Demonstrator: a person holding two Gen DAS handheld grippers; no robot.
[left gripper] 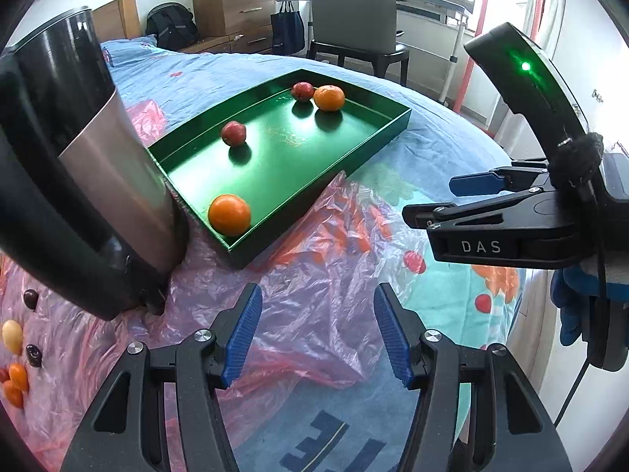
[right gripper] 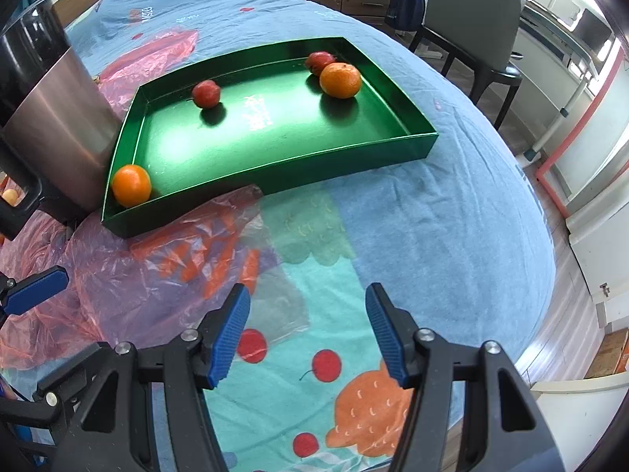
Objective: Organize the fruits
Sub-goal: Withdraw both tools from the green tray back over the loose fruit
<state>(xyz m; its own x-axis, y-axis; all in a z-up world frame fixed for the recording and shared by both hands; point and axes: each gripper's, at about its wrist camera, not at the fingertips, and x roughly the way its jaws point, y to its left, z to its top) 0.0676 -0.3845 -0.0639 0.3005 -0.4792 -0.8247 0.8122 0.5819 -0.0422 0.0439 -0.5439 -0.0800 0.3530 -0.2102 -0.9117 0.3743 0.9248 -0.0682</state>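
Both tongs hang apart with nothing between them: my left tongs point(left gripper: 316, 330) over the pink plastic sheet point(left gripper: 314, 275), my right tongs point(right gripper: 308, 332) over bare printed cloth.

The fruit sits in two places. The green tray point(left gripper: 377, 149) holds two oranges, one in its near left corner point(left gripper: 229, 214) and one at the far end point(left gripper: 329, 97), plus two red fruits point(left gripper: 234, 133), one of them touching the far orange. A loose scatter of small fruit point(left gripper: 15, 358) lies at the far left on the plastic, beyond the steel jug point(left gripper: 114, 181).

My worries, as I judge them:
- The jug stands just beside the tray's left wall. If I swing the left tongs toward the scattered fruit, I could clip it and tip it.
- The plastic is slick and wrinkled. Small round fruit may roll off it when nudged, or the sheet may bunch up in the jaws with the fruit.
- The tray floor is glossy, so anything dropped in from height may roll and knock the others.
- The two tools are close together and could collide.

The surface looks like a bed or padded top under a blue blanket point(right gripper: 452, 216) with cartoon prints, so it is soft and uneven. Beyond it are a grey chair point(left gripper: 354, 11), wooden drawers point(left gripper: 232, 11), a desk, and wood floor to the right.
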